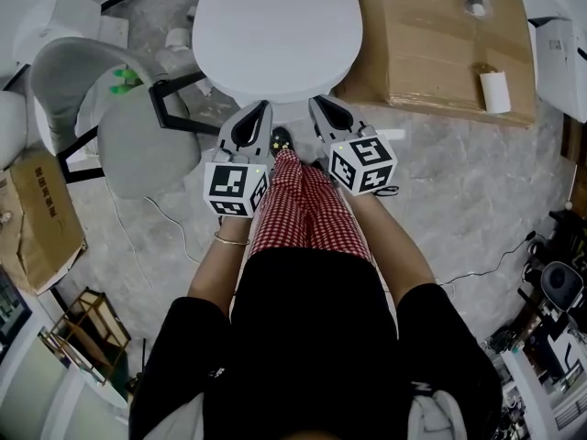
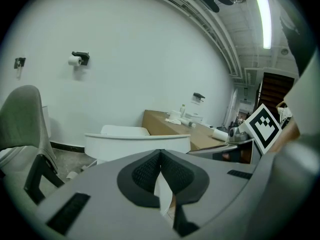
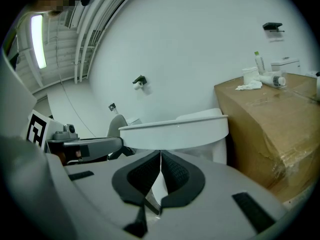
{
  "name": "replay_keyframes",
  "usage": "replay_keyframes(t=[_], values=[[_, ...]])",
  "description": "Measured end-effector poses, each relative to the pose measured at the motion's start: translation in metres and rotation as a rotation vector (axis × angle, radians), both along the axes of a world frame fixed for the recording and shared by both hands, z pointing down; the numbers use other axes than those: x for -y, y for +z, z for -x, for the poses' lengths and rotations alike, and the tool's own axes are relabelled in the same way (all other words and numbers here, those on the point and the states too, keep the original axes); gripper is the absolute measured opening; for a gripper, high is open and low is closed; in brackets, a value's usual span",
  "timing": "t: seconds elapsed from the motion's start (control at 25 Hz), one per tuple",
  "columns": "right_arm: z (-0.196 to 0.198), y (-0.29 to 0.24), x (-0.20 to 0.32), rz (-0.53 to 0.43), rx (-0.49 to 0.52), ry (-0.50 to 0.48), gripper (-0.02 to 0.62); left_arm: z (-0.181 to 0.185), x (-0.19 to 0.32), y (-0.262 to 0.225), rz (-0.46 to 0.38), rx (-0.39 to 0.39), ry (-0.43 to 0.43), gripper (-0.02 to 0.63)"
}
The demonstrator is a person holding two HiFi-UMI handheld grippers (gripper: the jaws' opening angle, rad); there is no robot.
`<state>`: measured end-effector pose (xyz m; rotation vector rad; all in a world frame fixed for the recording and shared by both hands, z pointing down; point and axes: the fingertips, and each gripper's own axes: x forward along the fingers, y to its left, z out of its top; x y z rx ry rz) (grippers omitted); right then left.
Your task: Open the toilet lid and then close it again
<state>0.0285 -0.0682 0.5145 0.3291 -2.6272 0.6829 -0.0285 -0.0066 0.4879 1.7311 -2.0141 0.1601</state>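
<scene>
Toilet lid (image 1: 275,30) is down, flat on the bowl. The toilet stands on the floor (image 1: 477,181) at its far edge by the wall, w/ a cardboard box (image 1: 431,44) just to its right. Left tool (image 1: 261,108) & right tool (image 1: 321,104) are both pinched together w/ nothing between. Tips sit side by side just short of the lid's front rim, approx level w/ it, prob. lined up to hook under & lift. Opening not yet begun.
</scene>
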Motion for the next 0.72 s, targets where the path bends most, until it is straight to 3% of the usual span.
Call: replay_keyframes(t=[0.72], values=[[-0.009,0.029,-0.013,0.038,-0.012,-0.014,0.021,-0.01,-0.013,0.029,0.044,-0.039,-0.002,0.005]])
